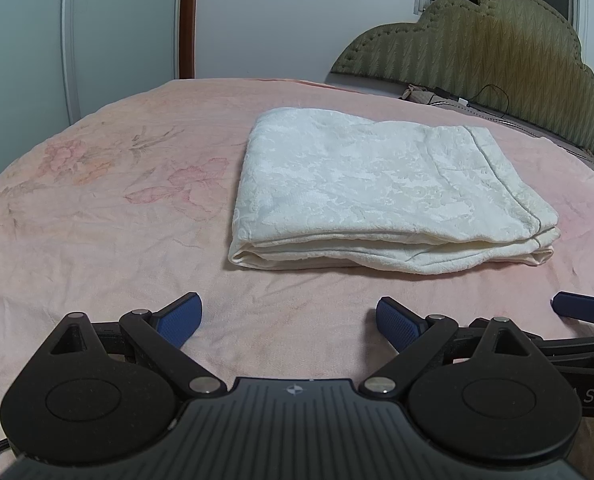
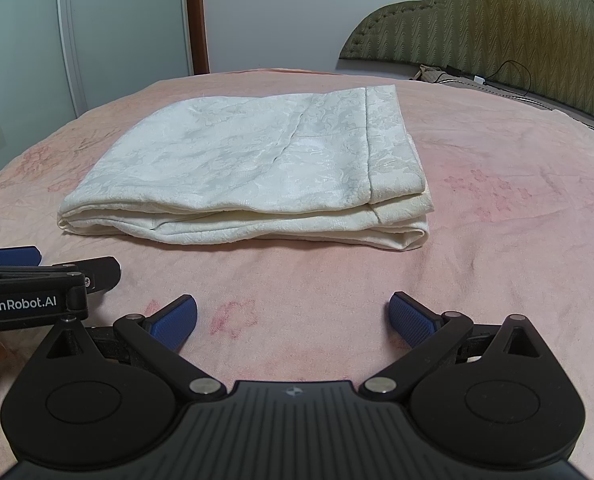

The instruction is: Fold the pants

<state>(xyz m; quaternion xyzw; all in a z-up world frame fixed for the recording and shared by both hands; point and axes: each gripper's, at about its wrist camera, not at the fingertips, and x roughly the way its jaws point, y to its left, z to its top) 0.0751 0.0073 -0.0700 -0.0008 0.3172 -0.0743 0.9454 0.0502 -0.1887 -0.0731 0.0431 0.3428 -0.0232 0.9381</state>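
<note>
Your left gripper point(image 1: 289, 320) is spread wide, blue pads point(image 1: 181, 318) well apart, nothing between them, hovering over the pink blanket point(image 1: 97, 220). Your right gripper point(image 2: 293, 318) is the same: spread wide, holding nothing, clear of the fabric. The two sit side by side, near each other; each shows at the edge of the other's view.

The pants point(image 1: 381, 196) lie on the blanket as a folded white stack of several layers, apart from both grippers and on the far side of them, toward the headboard point(image 1: 497, 52). The stack's layered open edges face your grippers. Its long axis runs left to right across both views. A hemmed band runs along its right end, the end nearer the headboard.
</note>
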